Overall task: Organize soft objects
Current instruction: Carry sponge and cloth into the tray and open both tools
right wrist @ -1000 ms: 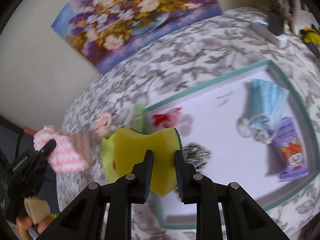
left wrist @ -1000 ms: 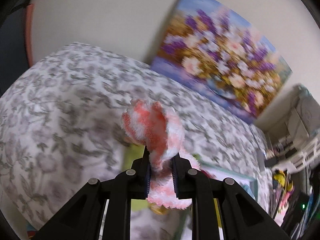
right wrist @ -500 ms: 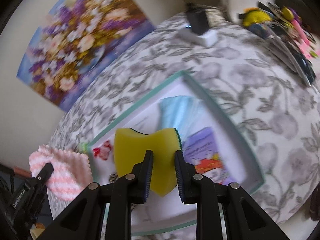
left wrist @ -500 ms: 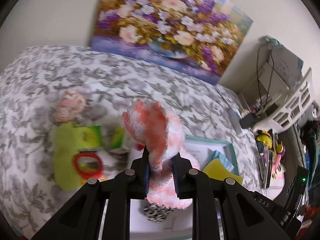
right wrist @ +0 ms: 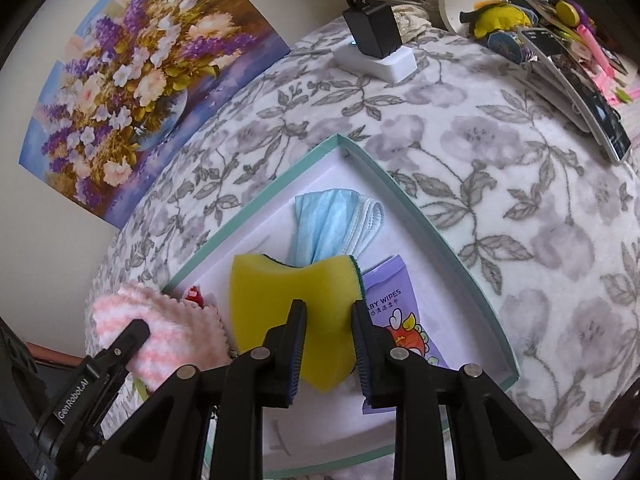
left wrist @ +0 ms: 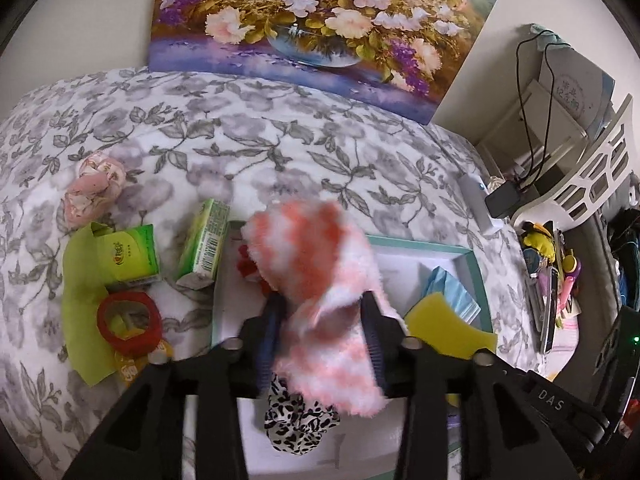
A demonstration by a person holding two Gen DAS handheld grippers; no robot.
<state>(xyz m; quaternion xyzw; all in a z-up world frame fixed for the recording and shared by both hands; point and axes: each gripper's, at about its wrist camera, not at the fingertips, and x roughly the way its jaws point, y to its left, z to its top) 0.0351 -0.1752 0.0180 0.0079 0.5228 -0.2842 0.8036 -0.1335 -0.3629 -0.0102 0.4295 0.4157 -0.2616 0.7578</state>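
My left gripper [left wrist: 322,332] has opened; the fluffy pink-and-white cloth [left wrist: 320,292] sits loosely between its spread fingers over the teal-rimmed white box [left wrist: 478,276]. My right gripper [right wrist: 328,344] is shut on a yellow sponge [right wrist: 292,304] with a green backing, held above the same box [right wrist: 404,200]. In the box lie a blue face mask [right wrist: 336,224], a purple baby-wipes pack [right wrist: 394,312], a red item [left wrist: 244,266] and a leopard-print scrunchie [left wrist: 298,420]. The cloth also shows at the left of the right wrist view [right wrist: 160,340].
On the floral bedspread [left wrist: 280,140], left of the box, lie two green tissue packs [left wrist: 204,246], a lime cloth [left wrist: 80,320], a red ring [left wrist: 128,322] and a pink fabric bundle [left wrist: 94,186]. A flower painting [left wrist: 320,24] leans on the wall. A charger [right wrist: 374,40] and clutter sit at the right.
The left jaws have spread apart and the pink cloth has loosened and sagged. Both grippers have moved further over the box; the sponge is still clamped.
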